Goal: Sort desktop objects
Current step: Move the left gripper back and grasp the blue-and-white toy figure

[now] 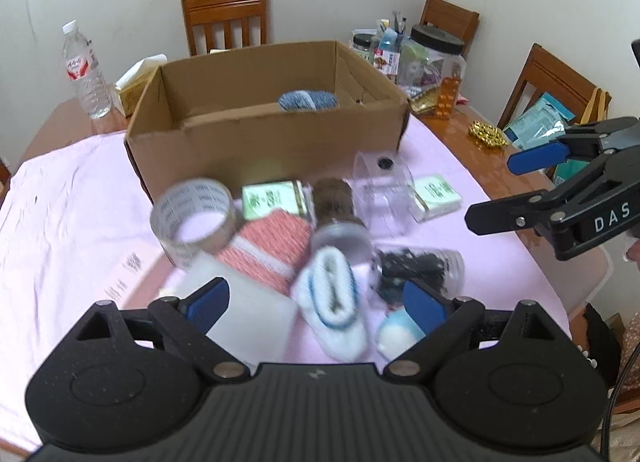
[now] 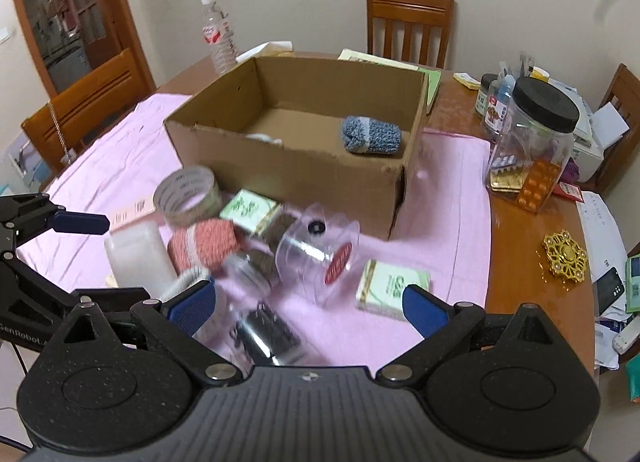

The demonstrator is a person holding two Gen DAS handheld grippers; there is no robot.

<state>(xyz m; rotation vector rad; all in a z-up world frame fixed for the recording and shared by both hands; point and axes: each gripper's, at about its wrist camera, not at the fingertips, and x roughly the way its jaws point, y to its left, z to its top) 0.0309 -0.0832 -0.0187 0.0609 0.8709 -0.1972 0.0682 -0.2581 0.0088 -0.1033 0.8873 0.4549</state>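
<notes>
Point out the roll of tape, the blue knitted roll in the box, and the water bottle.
roll of tape [image 1: 192, 218]: left wrist view, on its printed outer band.
blue knitted roll [image 2: 372, 137]: right wrist view, on its knitted side.
water bottle [image 1: 82, 66]: left wrist view, on its red label.

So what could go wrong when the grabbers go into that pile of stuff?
The pile is packed tight: the pink sock roll touches the tape roll and jars, so grabbing one may drag others. The clear jar lies on its side and might roll across the pink cloth. Both open grippers, left and right, hang close together and could bump.
</notes>
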